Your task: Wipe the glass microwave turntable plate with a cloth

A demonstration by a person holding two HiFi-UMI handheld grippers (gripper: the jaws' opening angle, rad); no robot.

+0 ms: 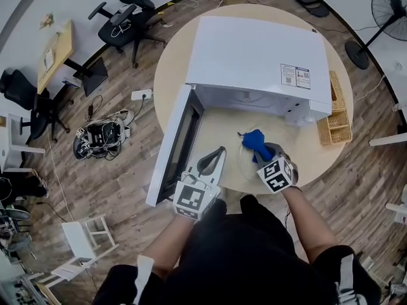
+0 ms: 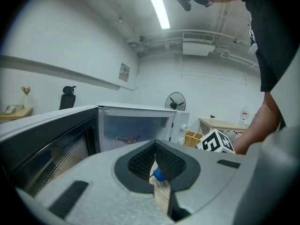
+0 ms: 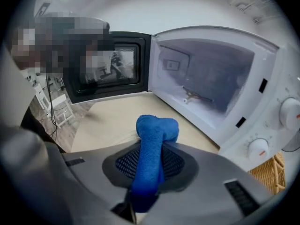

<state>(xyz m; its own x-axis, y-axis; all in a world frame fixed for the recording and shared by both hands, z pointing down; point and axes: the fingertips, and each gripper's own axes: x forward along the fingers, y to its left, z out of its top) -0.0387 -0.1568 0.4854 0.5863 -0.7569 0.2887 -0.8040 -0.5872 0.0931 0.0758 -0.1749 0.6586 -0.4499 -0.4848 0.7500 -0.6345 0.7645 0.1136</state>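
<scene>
The blue cloth (image 1: 253, 140) (image 3: 152, 139) sticks out rolled from my right gripper (image 1: 264, 152) (image 3: 147, 172), which is shut on it just in front of the open microwave (image 1: 254, 56). The glass turntable plate (image 1: 244, 166) shows only faintly as a clear disc under the cloth, above the table. In the left gripper view its ribbed edge (image 2: 162, 193) fills the thin slit between the jaws. My left gripper (image 1: 216, 157) (image 2: 157, 172) looks shut on that rim, and a bit of the blue cloth (image 2: 159, 175) shows beyond. The microwave's cavity (image 3: 206, 78) holds only the roller ring (image 3: 194, 96).
The microwave door (image 1: 178, 148) hangs open to the left, beside my left gripper. A wicker basket (image 1: 337, 116) stands right of the microwave on the round table (image 1: 172, 62). A fan (image 1: 388, 5), office chairs (image 1: 127, 18) and cables lie around on the floor.
</scene>
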